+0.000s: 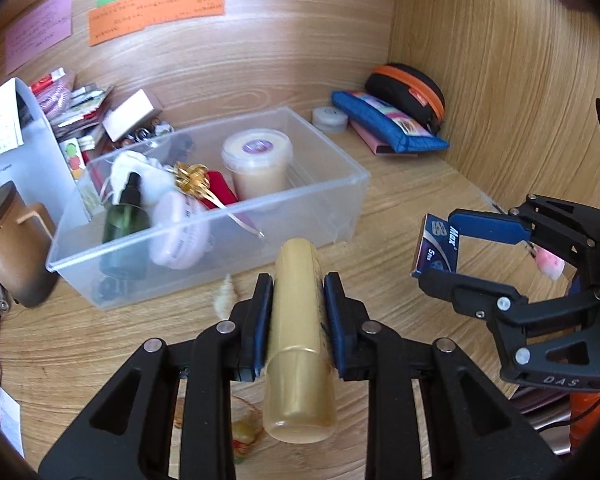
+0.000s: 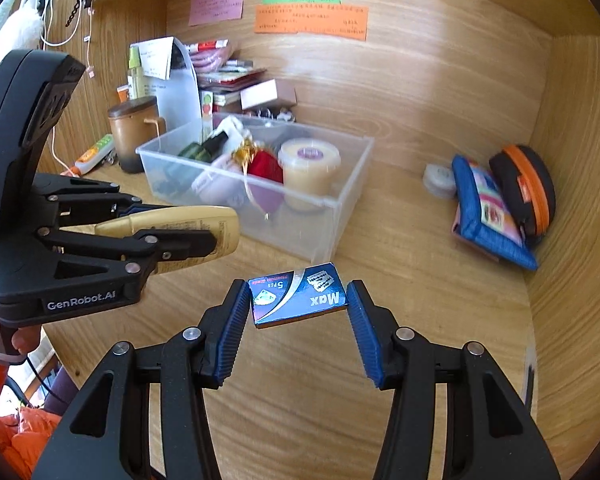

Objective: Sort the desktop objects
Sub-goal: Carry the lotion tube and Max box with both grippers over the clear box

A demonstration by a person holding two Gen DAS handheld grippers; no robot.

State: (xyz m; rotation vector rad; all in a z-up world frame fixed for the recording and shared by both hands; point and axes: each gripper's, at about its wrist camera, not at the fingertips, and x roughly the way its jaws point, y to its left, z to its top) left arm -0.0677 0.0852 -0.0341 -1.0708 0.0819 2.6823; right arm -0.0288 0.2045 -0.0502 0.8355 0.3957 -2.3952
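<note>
The sort is partly done, judging by the clear bin (image 1: pixel 204 216) in the middle of the left wrist view: it already holds a green spray bottle (image 1: pixel 126 216), a pink round case (image 1: pixel 180 236), a gold ribbon (image 1: pixel 192 180), something red (image 1: pixel 220 192) and a lidded tub (image 1: pixel 256 160) of cream. Two more items are in hand. The left gripper (image 1: pixel 296 320), at the bottom centre of its own view, has its jaws clamped on a gold tube (image 1: pixel 298 340), which sticks out forward past the pads, clear of the desk (image 1: pixel 400 200). The right gripper (image 2: pixel 298 320), at the bottom centre of its view, has its jaws clamped on the two ends of a small blue box (image 2: pixel 298 294) marked "Max", lying flat between the pads just short of the bin's near corner. Both look about ready to go into the bin. Left on the desk at the right of both views are a blue pouch (image 2: pixel 488 212), an orange-trimmed black case (image 2: pixel 526 188) and a small white pot (image 2: pixel 438 178); whether those belong in the bin I cannot tell. At the far left a brown mug (image 1: pixel 12 248) and a heap of packets (image 1: pixel 76 108) stand beside the bin.
</note>
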